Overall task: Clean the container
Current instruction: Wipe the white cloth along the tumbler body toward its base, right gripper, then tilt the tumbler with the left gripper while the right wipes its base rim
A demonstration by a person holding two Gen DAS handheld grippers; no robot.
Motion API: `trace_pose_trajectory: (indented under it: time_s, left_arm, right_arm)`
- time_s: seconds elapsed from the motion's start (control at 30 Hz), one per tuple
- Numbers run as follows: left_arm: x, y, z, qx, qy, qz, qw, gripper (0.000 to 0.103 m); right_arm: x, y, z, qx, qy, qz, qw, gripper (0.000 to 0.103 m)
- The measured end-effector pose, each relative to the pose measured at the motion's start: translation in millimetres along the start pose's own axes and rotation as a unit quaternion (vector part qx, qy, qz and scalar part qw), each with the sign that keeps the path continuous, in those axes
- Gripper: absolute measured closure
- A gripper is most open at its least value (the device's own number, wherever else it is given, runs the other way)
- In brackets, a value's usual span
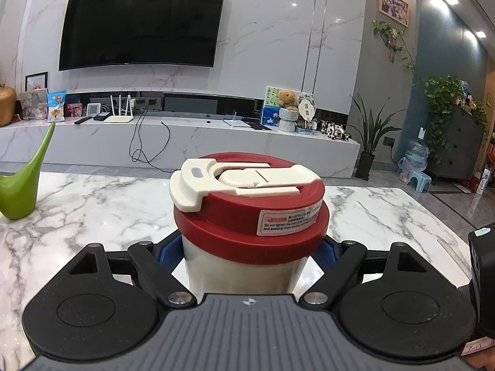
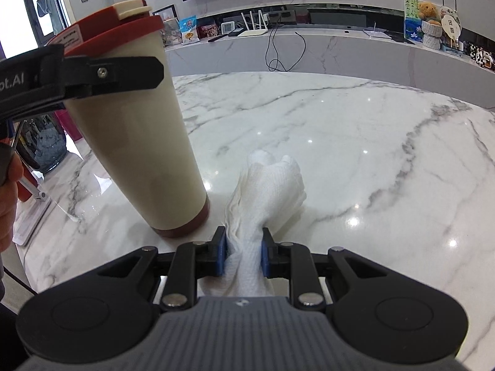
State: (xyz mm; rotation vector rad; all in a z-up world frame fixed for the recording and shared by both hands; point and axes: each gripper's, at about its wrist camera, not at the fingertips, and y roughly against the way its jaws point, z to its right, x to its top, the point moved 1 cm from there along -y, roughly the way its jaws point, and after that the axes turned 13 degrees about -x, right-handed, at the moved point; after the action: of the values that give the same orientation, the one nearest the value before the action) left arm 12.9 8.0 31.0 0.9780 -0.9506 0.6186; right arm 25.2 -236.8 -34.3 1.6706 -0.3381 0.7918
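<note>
Container (image 2: 139,130) in left tongs (image 1: 247,253); right tongs (image 2: 243,255) clamp cloth (image 2: 266,191).

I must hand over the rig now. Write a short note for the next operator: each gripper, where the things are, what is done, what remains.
Left gripper: shut on the cream tumbler, gripping just under its red lid. The tumbler stands on the marble table; lid is on.
Right gripper: shut on a bunched white cloth, whose free end lies on the table beside the tumbler base, not touching the cup wall.
Done: both things are grasped.
Left: bring the cloth to the tumbler and wipe it. Whether any wiping has already happened cannot be told.
</note>
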Motion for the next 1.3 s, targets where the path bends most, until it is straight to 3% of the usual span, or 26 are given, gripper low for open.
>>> trace_pose_trajectory:
  time_s: [0.3,0.73,1.13,1.3]
  left_arm:
    - [10,12,4,-0.009,0.011,0.043,0.9990,0.021]
    - [16,14,18,-0.037,0.037,0.088,0.9947,0.021]
    - [13,8,23,-0.072,0.057,0.098,0.9910,0.021]
    - [12,8,24,-0.055,0.029,0.102,0.9928,0.021]
  right_arm:
    - [1,-3,3,0.003,-0.008,-0.002,1.000,0.078]
    - [7,-2,-1,0.040,-0.025,-0.002,0.999,0.079]
    - [6,-10,-13,0.074,-0.026,-0.014,0.997,0.079]
    - [6,-7,-9,0.075,-0.034,-0.011,0.997,0.079]
